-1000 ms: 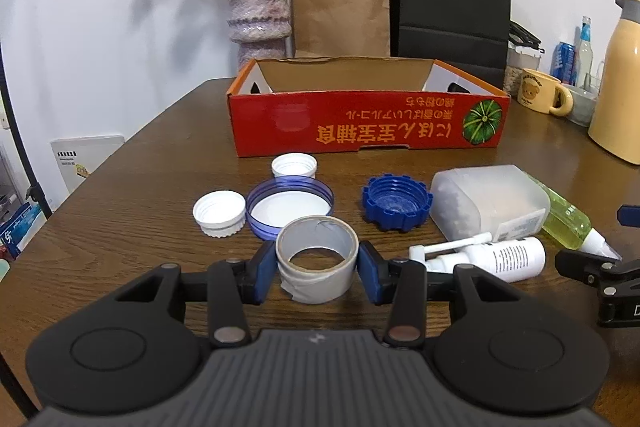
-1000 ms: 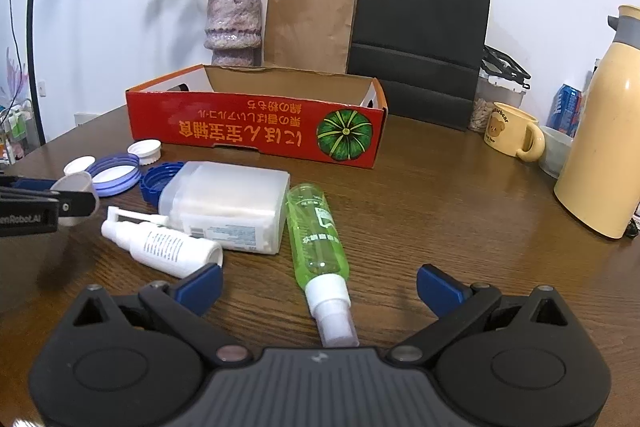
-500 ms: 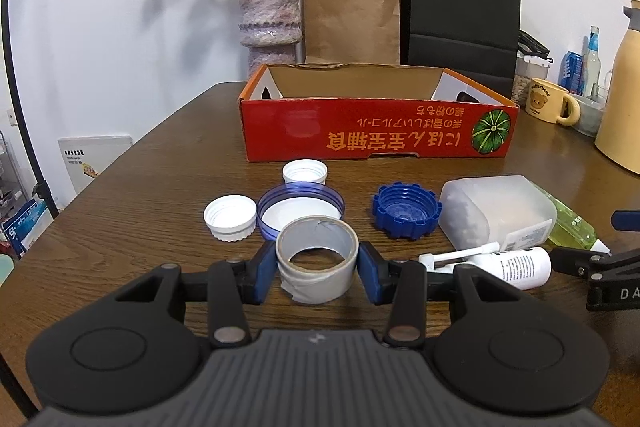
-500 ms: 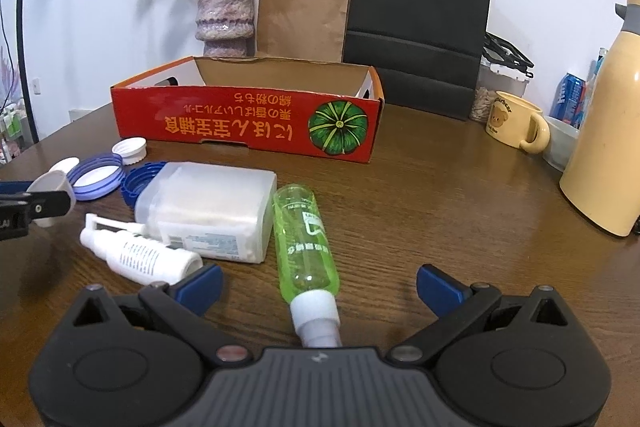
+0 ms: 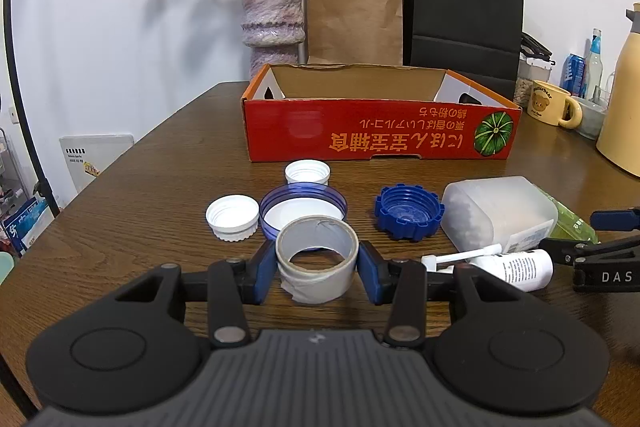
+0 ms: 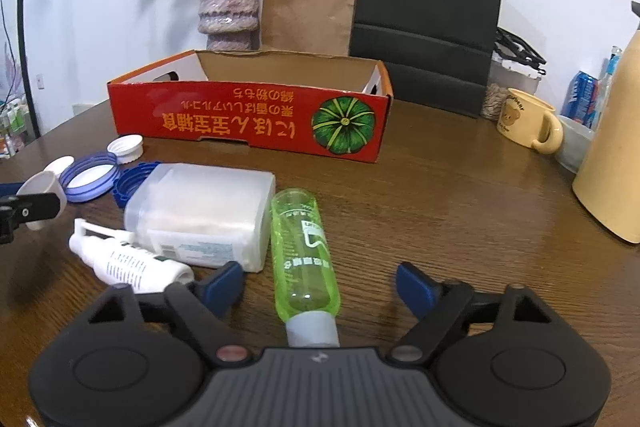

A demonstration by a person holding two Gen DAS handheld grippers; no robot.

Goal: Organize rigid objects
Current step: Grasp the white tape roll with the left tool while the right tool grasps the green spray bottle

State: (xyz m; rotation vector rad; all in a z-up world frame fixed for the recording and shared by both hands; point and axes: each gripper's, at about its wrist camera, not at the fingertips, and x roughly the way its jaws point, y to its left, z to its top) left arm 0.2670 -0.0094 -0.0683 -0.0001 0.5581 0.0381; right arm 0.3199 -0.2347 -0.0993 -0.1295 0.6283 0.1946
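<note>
Now, green bottle [image 6: 305, 255]: it lies flat on the tabletop [image 6: 460, 211], in front of the red box [image 6: 248, 115], touching the right side of the frosted container [image 6: 200, 215].
Change: a second ago my right hand-held gripper [image 6: 320, 289] stood wider and further back from the bottle; its jaws are closing, with the bottle's lower end and grey cap between them, pads not yet on it.
Meaning: I judge this the start of a pick, with the box as the likely destination; nothing shows inside it.
Axis: the bottle's long axis runs from the box toward my right camera, cap nearest me, base pointing at the box, so the jaws meet it across its width.
Left hand-held gripper [image 5: 317, 267]: clamped on the tape roll [image 5: 317, 263], core opening facing up, as a second ago.
Around the bottle: white spray bottle [image 6: 128, 261] left of it, lids [image 5: 303, 207] beyond, blue cap [image 5: 409, 211] by the container.
</note>
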